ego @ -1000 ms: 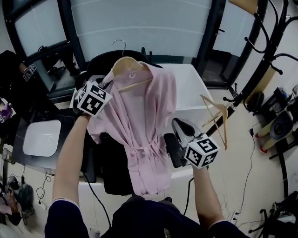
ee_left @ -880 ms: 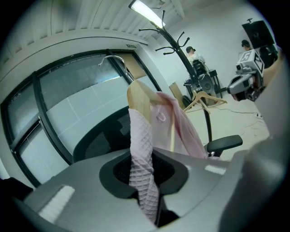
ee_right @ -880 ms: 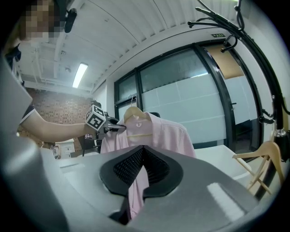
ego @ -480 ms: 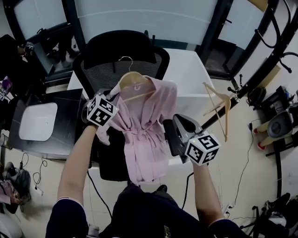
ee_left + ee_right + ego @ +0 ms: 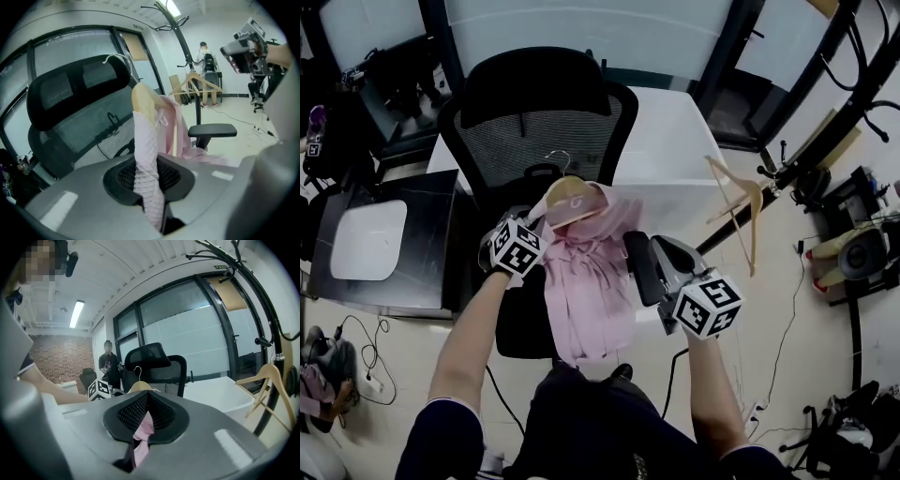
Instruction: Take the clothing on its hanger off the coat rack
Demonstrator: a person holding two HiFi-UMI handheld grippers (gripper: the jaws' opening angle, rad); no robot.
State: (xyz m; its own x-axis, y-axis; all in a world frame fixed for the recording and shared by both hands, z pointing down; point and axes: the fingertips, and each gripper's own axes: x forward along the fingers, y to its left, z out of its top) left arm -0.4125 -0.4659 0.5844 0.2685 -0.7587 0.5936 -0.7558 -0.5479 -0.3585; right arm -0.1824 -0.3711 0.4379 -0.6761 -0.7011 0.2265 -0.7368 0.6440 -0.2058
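A pink garment [image 5: 591, 295] hangs on a wooden hanger [image 5: 568, 195] with a metal hook, off the coat rack [image 5: 830, 98] and in front of a black office chair [image 5: 544, 103]. My left gripper [image 5: 536, 228] is shut on the garment's left shoulder fabric [image 5: 149, 159], just below the hanger's end [image 5: 143, 101]. My right gripper [image 5: 637, 267] is shut on the garment's right edge, and pink cloth [image 5: 143, 433] shows between its jaws. The lower part of the garment bunches over the chair seat.
An empty wooden hanger [image 5: 741, 211] hangs on the black coat rack at the right. A white table [image 5: 675, 155] stands behind the chair. A dark side table [image 5: 422, 216] with a white tray [image 5: 367, 239] is at the left. Cables lie on the floor.
Both grippers have come down and toward me with the garment. The hanger now sits lower, in front of the chair back, and the cloth has gathered closer together.
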